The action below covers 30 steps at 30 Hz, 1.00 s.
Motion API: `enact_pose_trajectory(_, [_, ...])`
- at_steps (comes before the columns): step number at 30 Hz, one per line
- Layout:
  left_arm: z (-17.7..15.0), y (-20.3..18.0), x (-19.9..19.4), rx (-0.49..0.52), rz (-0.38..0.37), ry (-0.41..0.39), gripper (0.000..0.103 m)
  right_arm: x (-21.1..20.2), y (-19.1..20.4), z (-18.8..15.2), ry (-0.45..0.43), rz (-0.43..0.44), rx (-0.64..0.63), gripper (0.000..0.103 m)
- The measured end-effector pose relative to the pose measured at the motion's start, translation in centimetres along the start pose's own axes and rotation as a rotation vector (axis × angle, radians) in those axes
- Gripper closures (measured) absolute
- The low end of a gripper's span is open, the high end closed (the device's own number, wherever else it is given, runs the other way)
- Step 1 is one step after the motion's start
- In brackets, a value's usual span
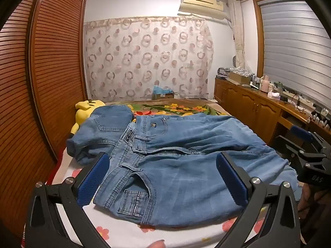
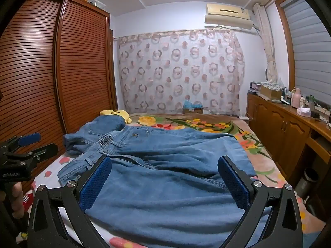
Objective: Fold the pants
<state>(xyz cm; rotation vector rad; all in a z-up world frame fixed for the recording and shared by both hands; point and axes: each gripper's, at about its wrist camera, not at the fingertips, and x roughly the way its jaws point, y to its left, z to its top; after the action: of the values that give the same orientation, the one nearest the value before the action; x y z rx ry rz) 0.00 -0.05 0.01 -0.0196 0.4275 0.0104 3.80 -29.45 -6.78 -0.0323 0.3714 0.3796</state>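
The pants (image 1: 186, 165) are matt, faded blue denim cloth with raised stitching. The tongs' fingers (image 1: 93, 177) carry rough blue textured pads on black matt plastic. The wardrobe (image 1: 51, 66) is glossy slatted wood.

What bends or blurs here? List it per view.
Left wrist view: fisheye bows the wardrobe, dark corners, the jeans sharp, warm indoor light. Right wrist view: same bowing, the window blind curved, the jeans softer near the lens.

Left gripper (image 1: 163, 177) jaws wide apart, tilted slightly down; right gripper (image 2: 164, 180) likewise, nothing clamped.
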Motion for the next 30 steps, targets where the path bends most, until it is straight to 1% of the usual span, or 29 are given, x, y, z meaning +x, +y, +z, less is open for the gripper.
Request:
enact_pose_trajectory(4, [0.0,0.2,-0.1,-0.005,-0.015,0.002,0.000,-0.1,-0.1,0.0,-0.012,-0.001,0.000,0.001])
enact_pose_trajectory(7, [-0.2,1.1,-0.1,-0.010,-0.024,0.005,0.000,-0.3,0.2,0.0,-0.017,-0.003,-0.003,0.001])
enact_pose_trajectory(9, [0.2,0.3,0.1,0.007,-0.005,0.021,0.000,-0.2,0.2,0.0,-0.017,-0.003,-0.002,0.001])
enact_pose_trajectory(30, [0.1,-0.1,-0.1,0.015,-0.005,0.011,0.000,-0.3,0.1,0.0,-0.023,-0.004,-0.003,0.001])
